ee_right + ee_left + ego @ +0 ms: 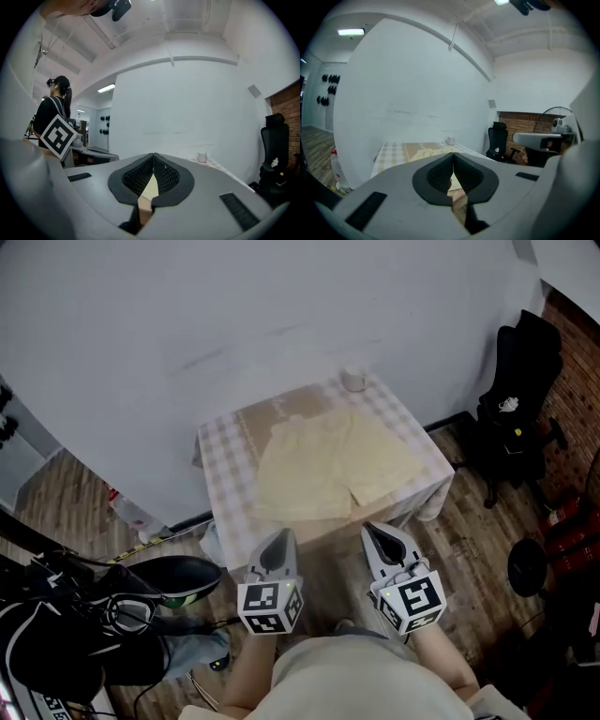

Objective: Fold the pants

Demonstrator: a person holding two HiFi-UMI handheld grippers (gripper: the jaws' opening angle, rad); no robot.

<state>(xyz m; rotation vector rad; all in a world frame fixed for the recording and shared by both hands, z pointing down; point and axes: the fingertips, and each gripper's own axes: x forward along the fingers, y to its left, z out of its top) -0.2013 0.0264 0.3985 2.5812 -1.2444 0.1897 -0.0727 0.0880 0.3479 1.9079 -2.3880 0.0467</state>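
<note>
Head view puts the pale pants [337,470] flat on the checked table [220,465] at frame centre. Your left gripper [278,540] and right gripper [380,534] sit below it, both pinched shut and empty. Open wide first, then pinch near corners, cloth only.

We find no word, brand name or number that we can read in any view. The only printed signs are the black-and-white square markers on the cubes of the left tongs [279,545] and the right tongs [382,538]: block patterns, not letters. Marks on a white strip [42,705] at the head view's lower left are too small to read.
</note>
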